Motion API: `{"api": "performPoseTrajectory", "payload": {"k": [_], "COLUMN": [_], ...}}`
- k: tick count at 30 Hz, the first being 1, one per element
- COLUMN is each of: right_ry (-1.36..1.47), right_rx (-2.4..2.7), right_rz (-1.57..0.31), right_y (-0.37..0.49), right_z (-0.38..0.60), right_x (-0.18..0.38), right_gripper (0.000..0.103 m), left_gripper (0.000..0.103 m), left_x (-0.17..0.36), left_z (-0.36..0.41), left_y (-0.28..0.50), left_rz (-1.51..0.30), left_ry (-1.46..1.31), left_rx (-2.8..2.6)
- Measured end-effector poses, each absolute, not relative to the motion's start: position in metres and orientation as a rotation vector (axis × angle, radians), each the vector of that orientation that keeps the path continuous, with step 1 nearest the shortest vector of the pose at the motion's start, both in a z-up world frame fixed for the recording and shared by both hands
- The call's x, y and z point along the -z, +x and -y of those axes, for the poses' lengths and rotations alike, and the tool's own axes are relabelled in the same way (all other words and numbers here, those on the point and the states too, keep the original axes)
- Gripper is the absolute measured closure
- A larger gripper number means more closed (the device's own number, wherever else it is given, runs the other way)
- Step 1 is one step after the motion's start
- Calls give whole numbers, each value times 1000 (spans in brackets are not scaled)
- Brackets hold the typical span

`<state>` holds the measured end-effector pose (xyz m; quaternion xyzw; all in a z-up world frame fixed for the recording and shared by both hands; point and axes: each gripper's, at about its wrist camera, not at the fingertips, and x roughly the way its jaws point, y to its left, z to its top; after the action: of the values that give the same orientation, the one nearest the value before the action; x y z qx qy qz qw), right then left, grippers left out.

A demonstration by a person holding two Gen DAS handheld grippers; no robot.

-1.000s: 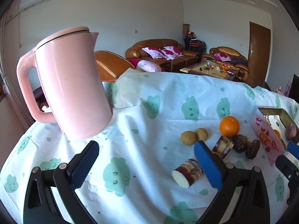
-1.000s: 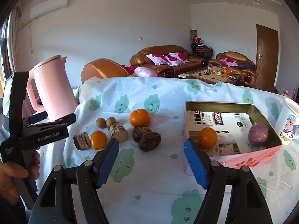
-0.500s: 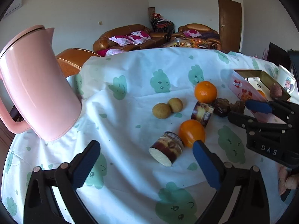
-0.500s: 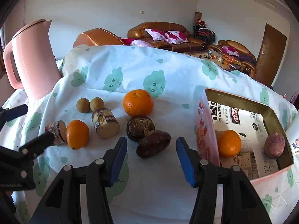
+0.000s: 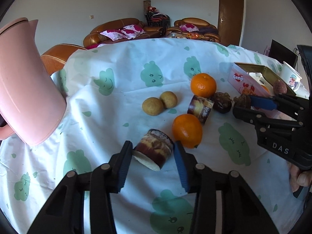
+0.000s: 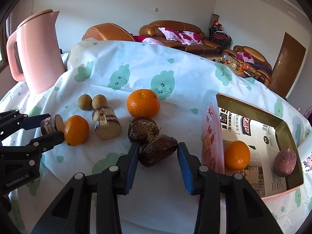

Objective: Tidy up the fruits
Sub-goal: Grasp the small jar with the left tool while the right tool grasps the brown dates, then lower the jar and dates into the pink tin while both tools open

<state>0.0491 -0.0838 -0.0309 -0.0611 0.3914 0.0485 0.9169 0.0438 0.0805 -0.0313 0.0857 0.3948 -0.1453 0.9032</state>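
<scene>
My left gripper (image 5: 153, 146) is closing around a short purple-skinned cane piece (image 5: 154, 152) lying on the cloth, and both blue pads touch its sides. Beside it lie an orange (image 5: 187, 130), a second cane piece (image 5: 200, 108), two small round brown fruits (image 5: 153, 106) and a bigger orange (image 5: 203, 84). My right gripper (image 6: 158, 146) is closing around a dark brown lumpy fruit (image 6: 158, 152), with its pads against both sides. A second dark fruit (image 6: 143, 129) touches that one from behind. The open tin (image 6: 212, 120) to the right holds an orange (image 6: 237, 155) and a purple fruit (image 6: 284, 161).
A tall pink kettle (image 6: 37, 54) stands at the table's far left. A white mug (image 5: 290, 76) sits past the tin. The white cloth with green prints (image 6: 175, 81) covers the table, and sofas stand beyond its far edge.
Both pairs of jaws have narrowed a lot. The left gripper dropped onto the cane piece. The right gripper swung left from the tin to the dark fruit.
</scene>
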Motion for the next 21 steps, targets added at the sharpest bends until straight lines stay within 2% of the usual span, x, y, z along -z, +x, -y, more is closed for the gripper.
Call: {"api": "performPoseTrajectory", "payload": {"k": [9,21], "right_ry": [123,95], "right_rx": [-249,-158], "right_rz": [-680,-529], "right_y": [25,5], "right_z": [110,137], "right_x": [3,-28], "right_gripper": [61,61], "left_gripper": [57,57], "left_x": [7,-2], "left_z": [-113,-93], "left_y": [38,28], "left_rz": [-643,-557], "left_ry": [-18,-86], "left_rx": [216,216]}}
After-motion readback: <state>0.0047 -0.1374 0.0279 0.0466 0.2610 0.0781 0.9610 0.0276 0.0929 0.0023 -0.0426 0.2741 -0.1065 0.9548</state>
